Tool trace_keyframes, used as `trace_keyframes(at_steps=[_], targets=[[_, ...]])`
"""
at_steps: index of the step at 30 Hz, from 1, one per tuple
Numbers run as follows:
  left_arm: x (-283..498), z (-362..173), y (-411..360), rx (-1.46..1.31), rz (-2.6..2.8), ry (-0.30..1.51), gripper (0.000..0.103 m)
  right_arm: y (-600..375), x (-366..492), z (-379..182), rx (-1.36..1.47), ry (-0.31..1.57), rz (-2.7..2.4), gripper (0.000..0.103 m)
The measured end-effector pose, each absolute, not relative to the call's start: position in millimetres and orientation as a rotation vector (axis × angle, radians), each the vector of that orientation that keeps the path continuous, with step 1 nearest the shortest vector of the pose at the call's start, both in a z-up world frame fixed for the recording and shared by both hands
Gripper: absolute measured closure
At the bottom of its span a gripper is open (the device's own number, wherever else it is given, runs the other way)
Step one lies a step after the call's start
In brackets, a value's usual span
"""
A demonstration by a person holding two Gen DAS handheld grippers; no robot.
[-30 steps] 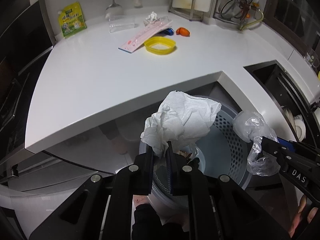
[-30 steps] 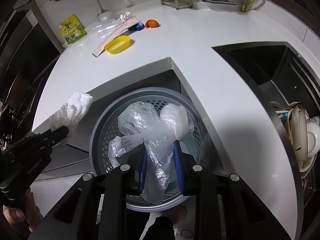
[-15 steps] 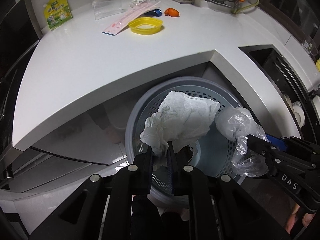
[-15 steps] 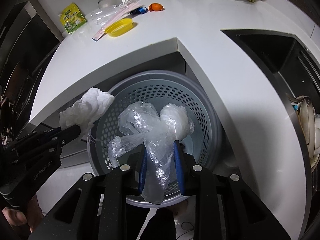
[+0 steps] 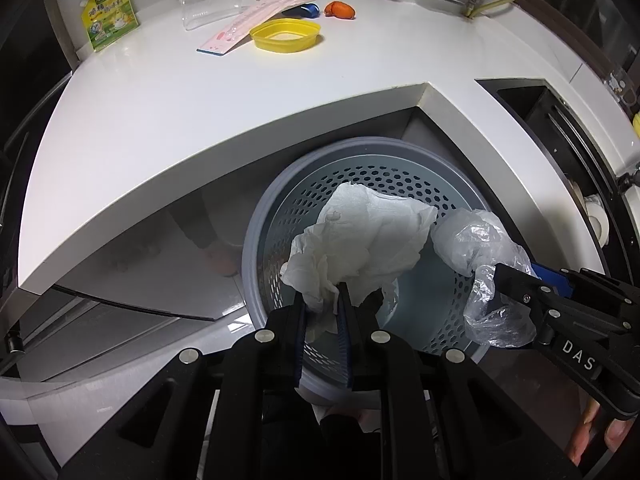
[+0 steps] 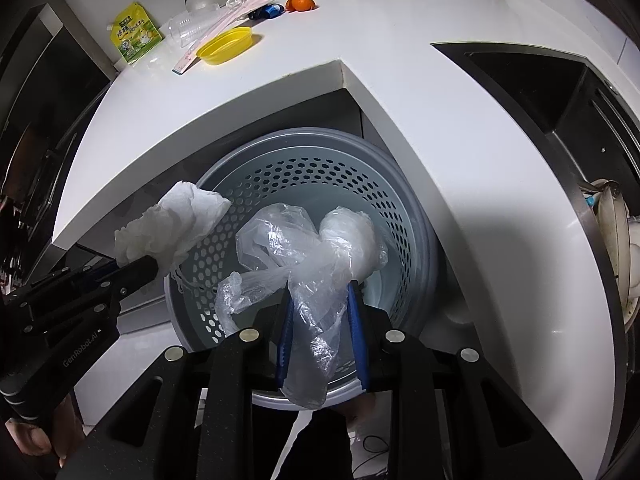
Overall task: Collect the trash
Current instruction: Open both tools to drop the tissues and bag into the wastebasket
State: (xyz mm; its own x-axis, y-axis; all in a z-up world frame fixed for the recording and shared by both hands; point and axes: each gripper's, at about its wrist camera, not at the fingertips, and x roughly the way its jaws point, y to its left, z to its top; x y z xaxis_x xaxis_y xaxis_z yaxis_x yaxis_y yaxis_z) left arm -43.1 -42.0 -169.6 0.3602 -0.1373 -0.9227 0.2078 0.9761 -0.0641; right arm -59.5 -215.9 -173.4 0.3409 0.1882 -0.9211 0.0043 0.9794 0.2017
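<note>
A grey perforated bin stands on the floor in the inner corner of the white counter. My left gripper hangs over the bin's left half. Its jaws are opening, with a crumpled white paper towel still pinched upright between them. My right gripper is shut on a clear crumpled plastic bag over the bin. In the right wrist view the paper towel and left gripper sit at the bin's left rim. The bag also shows in the left wrist view.
At the counter's far end lie a yellow lid, a pink strip pack, a green pouch, a clear cup and an orange piece. A dark sink and a dish rack are on the right.
Both grippers have tipped further down and now hang over the bin's opening, which shows more fully. The left jaws stand slightly wider around the paper towel.
</note>
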Motion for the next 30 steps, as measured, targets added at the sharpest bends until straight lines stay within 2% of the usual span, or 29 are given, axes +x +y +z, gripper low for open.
trace_keyframes(at_steps=[1, 3, 4, 7, 13, 20, 26, 30], targets=[[-43, -169, -42, 0.065, -0.218, 1.182, 0.075, -216, -60, -174, 0.18, 1.221, 0.119, 0.077], [-44, -168, -41, 0.057, -0.21, 1.177, 0.066, -217, -61, -174, 0.179, 1.22, 0.111, 0.07], [-44, -168, -40, 0.057, -0.208, 1.176, 0.062, -218, -61, -173, 0.182, 1.217, 0.106, 0.065], [-45, -166, -40, 0.059, -0.2, 1.169, 0.055, -221, -63, -171, 0.188, 1.205, 0.102, 0.06], [-45, -162, -39, 0.057, -0.191, 1.157, 0.047, -224, -66, -169, 0.188, 1.199, 0.095, 0.059], [-45, -159, -37, 0.051, -0.187, 1.147, 0.045, -227, -70, -167, 0.192, 1.193, 0.085, 0.058], [-42, -147, -31, 0.059, -0.15, 1.102, 0.039, -230, -70, -161, 0.201, 1.174, 0.07, 0.052], [-36, -134, -22, 0.05, -0.129, 1.064, 0.031, -231, -67, -153, 0.21, 1.149, 0.06, 0.047]])
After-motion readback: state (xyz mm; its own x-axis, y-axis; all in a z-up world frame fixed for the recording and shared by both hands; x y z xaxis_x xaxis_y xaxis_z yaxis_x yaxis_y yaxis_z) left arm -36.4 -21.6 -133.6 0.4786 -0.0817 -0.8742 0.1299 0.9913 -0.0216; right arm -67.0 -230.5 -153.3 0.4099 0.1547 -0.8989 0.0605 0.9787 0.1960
